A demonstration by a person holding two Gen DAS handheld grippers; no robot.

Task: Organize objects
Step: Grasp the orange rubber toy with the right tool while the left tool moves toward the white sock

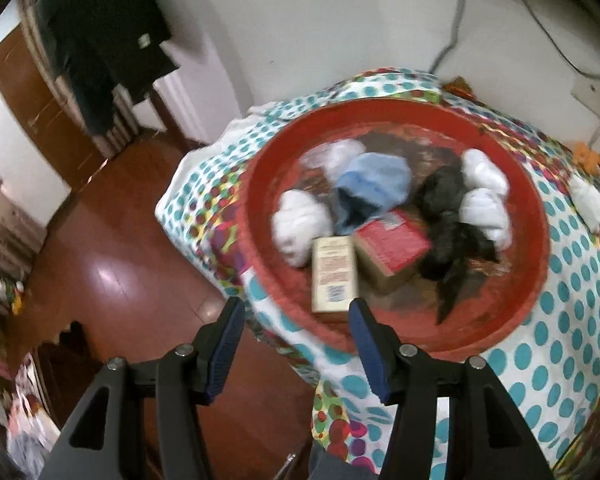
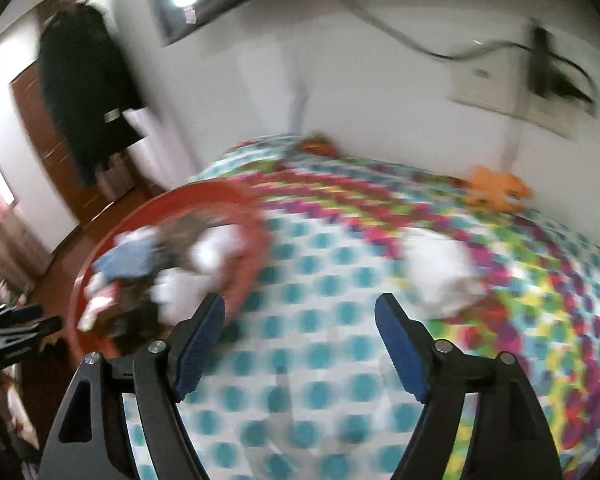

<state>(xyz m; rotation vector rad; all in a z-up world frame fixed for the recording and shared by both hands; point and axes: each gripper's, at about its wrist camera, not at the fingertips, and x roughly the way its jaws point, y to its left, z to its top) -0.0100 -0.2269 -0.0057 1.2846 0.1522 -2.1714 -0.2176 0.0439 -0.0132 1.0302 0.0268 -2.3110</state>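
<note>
A round red tray [image 1: 512, 300] lies on a bed with a dotted cover [image 1: 572, 332]. In the tray are several white rolled bundles [image 1: 300, 224], a blue rolled cloth [image 1: 372, 188], a black cloth [image 1: 444, 216], a red box [image 1: 392, 240] and a cream box [image 1: 334, 276]. My left gripper [image 1: 296, 312] is open and empty, just short of the tray's near rim, in front of the cream box. My right gripper [image 2: 300, 308] is open and empty above the cover, right of the tray [image 2: 244, 204]. A white bundle [image 2: 440, 276] lies on the cover ahead of its right finger. The right wrist view is blurred.
An orange item [image 2: 496, 188] lies at the bed's far edge by the white wall. A wooden floor [image 1: 112, 248] is left of the bed, with a door [image 1: 32, 96] and dark hanging clothes [image 1: 104, 44]. Clutter sits at the far left [image 1: 4, 292].
</note>
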